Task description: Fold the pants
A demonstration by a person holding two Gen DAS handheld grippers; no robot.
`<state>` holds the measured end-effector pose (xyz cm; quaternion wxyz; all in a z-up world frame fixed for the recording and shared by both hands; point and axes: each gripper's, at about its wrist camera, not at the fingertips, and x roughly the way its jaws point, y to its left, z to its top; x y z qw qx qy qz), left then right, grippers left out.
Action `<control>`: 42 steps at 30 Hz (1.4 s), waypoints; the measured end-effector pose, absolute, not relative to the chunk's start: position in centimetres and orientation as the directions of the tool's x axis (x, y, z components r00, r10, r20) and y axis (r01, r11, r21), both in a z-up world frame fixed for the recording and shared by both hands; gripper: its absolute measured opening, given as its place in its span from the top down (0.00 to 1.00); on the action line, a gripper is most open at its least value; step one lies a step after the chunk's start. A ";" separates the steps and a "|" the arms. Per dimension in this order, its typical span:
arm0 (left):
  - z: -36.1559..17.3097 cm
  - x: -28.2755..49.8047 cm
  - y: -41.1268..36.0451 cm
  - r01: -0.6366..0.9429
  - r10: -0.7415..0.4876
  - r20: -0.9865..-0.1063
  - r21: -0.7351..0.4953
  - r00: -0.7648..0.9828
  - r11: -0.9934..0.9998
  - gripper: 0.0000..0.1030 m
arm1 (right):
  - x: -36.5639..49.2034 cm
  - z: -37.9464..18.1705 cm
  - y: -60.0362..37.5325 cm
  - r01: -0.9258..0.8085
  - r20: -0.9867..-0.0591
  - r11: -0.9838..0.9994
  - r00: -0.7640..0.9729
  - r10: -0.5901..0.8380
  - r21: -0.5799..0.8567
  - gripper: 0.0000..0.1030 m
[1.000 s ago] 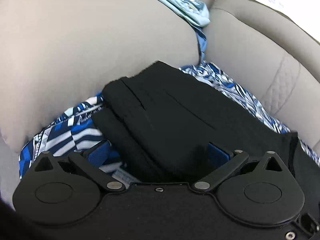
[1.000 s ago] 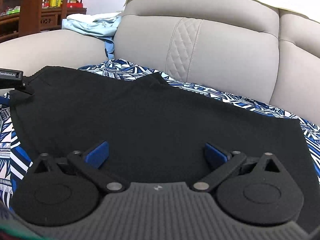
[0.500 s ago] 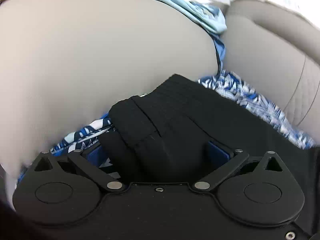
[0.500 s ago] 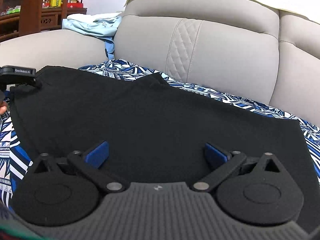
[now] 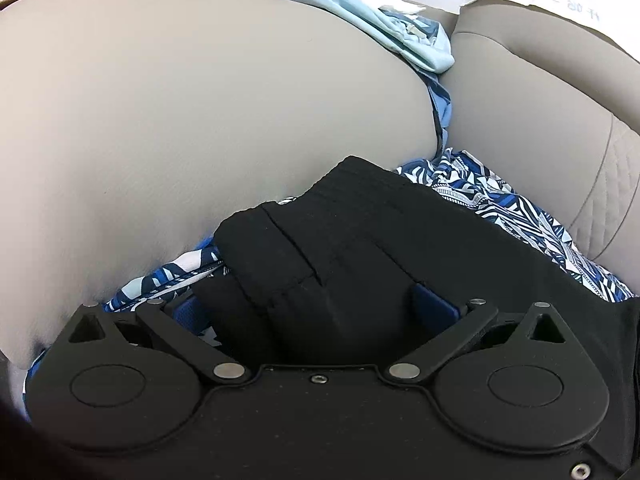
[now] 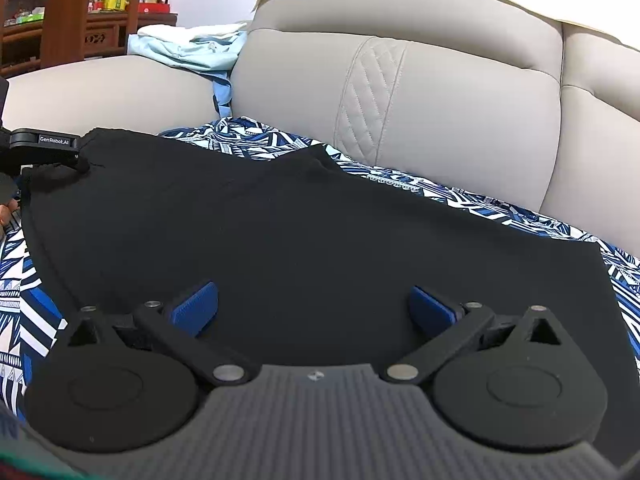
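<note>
Right wrist view shows the black pants [image 6: 300, 220] spread flat on a blue-and-white patterned sheet [image 6: 24, 280] covering the sofa [image 6: 460, 100] seat. Their long axis runs from the waistband at the far left to the leg hem at the right, roughly parallel to the backrest. The fabric is matte and smooth; in the left wrist view the waistband end is ribbed and doubled into thick rolled layers.

That bunched end sits between the widely spread blue pads of the left gripper [image 5: 316, 312], so this claw is released, not pinching. The right gripper [image 6: 312, 308] is also released, pads apart, over the near edge of the pants.

Beyond, the sofa is pale grey leather with a quilted diamond panel, and a light blue garment [image 6: 192, 50] lies crumpled on the armrest.
</note>
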<state>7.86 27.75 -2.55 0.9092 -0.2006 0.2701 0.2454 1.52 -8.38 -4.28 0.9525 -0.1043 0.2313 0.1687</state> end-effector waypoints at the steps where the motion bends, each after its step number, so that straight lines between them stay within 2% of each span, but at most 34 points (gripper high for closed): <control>1: -2.5 7.8 27.8 -0.555 0.338 -0.590 -0.233 0.734 0.798 0.05 | 1.5 -4.3 -8.4 -0.369 -0.476 0.921 0.836 0.273 -0.121 0.00; 2: -2.4 7.7 27.9 -0.555 0.338 -0.589 -0.235 0.734 0.798 0.07 | 1.5 -4.3 -8.4 -0.369 -0.475 0.921 0.837 0.272 -0.122 0.00; 4: -2.2 7.4 28.1 -0.560 0.340 -0.587 -0.242 0.735 0.792 0.22 | 1.5 -4.3 -8.4 -0.369 -0.475 0.921 0.837 0.272 -0.123 0.00; 7: -2.1 7.0 28.9 -0.560 0.324 -0.584 -0.282 0.744 0.779 0.25 | 1.5 -4.2 -8.4 -0.377 -0.475 0.918 0.834 0.280 -0.121 0.00; 9: -2.3 7.0 29.2 -0.557 0.320 -0.577 -0.295 0.752 0.777 0.22 | 1.5 -4.2 -8.5 -0.378 -0.476 0.918 0.833 0.282 -0.118 0.00; 12: -2.8 7.7 29.0 -0.525 0.299 -0.562 -0.296 0.771 0.798 0.00 | 1.5 -4.2 -8.4 -0.376 -0.472 0.917 0.837 0.276 -0.130 0.00; 15: -2.6 8.7 28.3 -0.544 0.333 -0.587 -0.227 0.738 0.808 0.04 | 1.5 -4.2 -8.4 -0.376 -0.473 0.918 0.837 0.277 -0.128 0.00; 16: -2.5 8.7 28.3 -0.553 0.340 -0.586 -0.229 0.736 0.801 0.16 | 1.5 -4.2 -8.5 -0.376 -0.473 0.918 0.836 0.277 -0.127 0.00; 17: -2.3 8.5 28.5 -0.568 0.351 -0.580 -0.245 0.735 0.786 0.24 | 1.6 -4.2 -8.5 -0.377 -0.473 0.918 0.836 0.278 -0.127 0.00; 19: -1.9 8.0 29.0 -0.587 0.355 -0.574 -0.287 0.738 0.757 0.56 | 1.6 -4.2 -8.5 -0.376 -0.473 0.918 0.837 0.277 -0.128 0.00; 22: -1.1 7.3 29.9 -0.608 0.358 -0.575 -0.326 0.735 0.724 0.75 | 1.5 -4.2 -8.5 -0.376 -0.472 0.918 0.837 0.277 -0.128 0.00; 25: 0.2 6.9 29.3 -0.580 0.356 -0.547 -0.315 0.758 0.751 0.82 | 1.5 -4.2 -8.5 -0.376 -0.474 0.918 0.836 0.276 -0.129 0.00; 31: 5.1 7.0 25.8 -0.465 0.299 -0.442 -0.336 0.845 0.819 0.84 | 1.9 -2.7 -10.0 -0.435 -0.533 0.893 0.786 0.312 -0.119 0.00; 34: 7.9 7.6 22.6 -0.364 0.232 -0.375 -0.332 0.897 0.870 0.84 | 2.1 -1.2 -13.1 -0.370 -0.502 0.927 0.814 0.292 -0.061 0.00; 39: 11.7 8.6 13.8 -0.120 0.045 -0.271 -0.269 0.962 0.956 0.84 | 2.5 2.2 -20.5 -0.221 -0.432 0.971 0.870 0.237 0.089 0.00; 42: 12.6 8.9 7.2 0.073 -0.128 -0.251 -0.219 0.959 0.973 0.84 | 2.6 3.1 -25.5 -0.131 -0.405 0.968 0.889 0.211 0.216 0.00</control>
